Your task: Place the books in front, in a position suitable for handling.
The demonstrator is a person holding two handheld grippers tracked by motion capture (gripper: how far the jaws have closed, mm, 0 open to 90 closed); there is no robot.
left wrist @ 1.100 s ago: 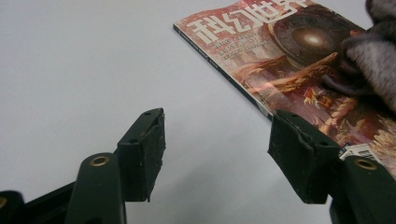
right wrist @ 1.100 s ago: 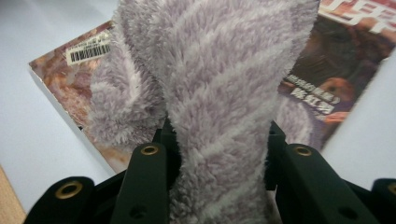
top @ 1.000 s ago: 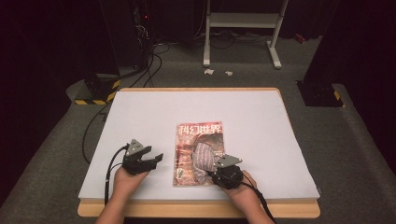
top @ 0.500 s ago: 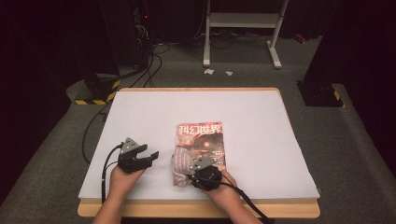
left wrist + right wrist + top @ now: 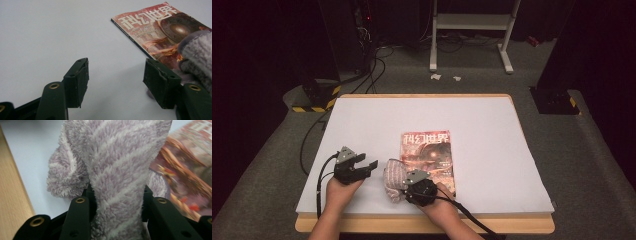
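Observation:
A magazine (image 5: 429,150) with a reddish cover lies flat on the white sheet (image 5: 422,115) near the table's front. My right gripper (image 5: 406,183) is at its lower left corner, shut on a fluffy purple-and-white striped cloth (image 5: 393,175). In the right gripper view (image 5: 117,195) the cloth (image 5: 112,152) bulges up between both jaws, with the magazine (image 5: 185,170) blurred behind it. My left gripper (image 5: 371,166) rests just left of the cloth, open with nothing between its jaws (image 5: 116,77). The left gripper view has the magazine (image 5: 155,27) ahead and the cloth (image 5: 197,55) at the right edge.
The table's wooden front edge (image 5: 412,225) runs just behind both hands. Bare white sheet stretches to the back and both sides. On the floor beyond are cables (image 5: 372,65), a white stand (image 5: 472,30) and black boxes with striped tape (image 5: 314,97).
My right gripper has carried the cloth leftward across the lower part of the magazine to its left edge, close to the left gripper. The left hand has barely shifted.

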